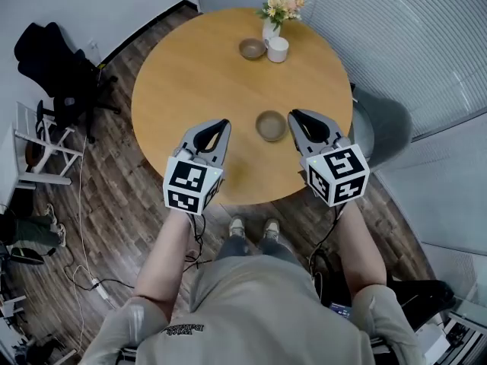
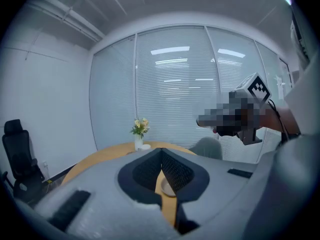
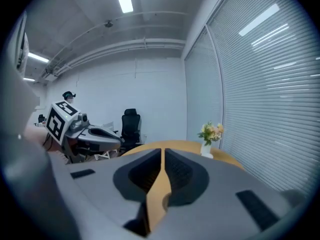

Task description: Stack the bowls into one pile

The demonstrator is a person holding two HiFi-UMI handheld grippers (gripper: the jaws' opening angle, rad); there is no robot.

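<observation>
Two brown bowls sit on the round wooden table (image 1: 175,90). The near bowl (image 1: 271,125) lies close to the front edge, and the far bowl (image 1: 252,49) is at the back beside a white cup (image 1: 278,49). Both grippers hover above the table's front edge, on either side of the near bowl. My left gripper (image 1: 222,123) is shut and holds nothing. Below its closed tips (image 2: 161,151), the left gripper view shows a sliver of the near bowl (image 2: 169,188). My right gripper (image 1: 294,115) is also shut and empty, its jaws (image 3: 163,152) pointing across the table.
A vase of flowers (image 1: 272,17) stands at the table's far edge, behind the cup. A grey chair (image 1: 380,124) is tucked in at the right, and a black office chair (image 1: 53,67) stands on the floor at the left. The person's feet (image 1: 253,228) are at the near edge.
</observation>
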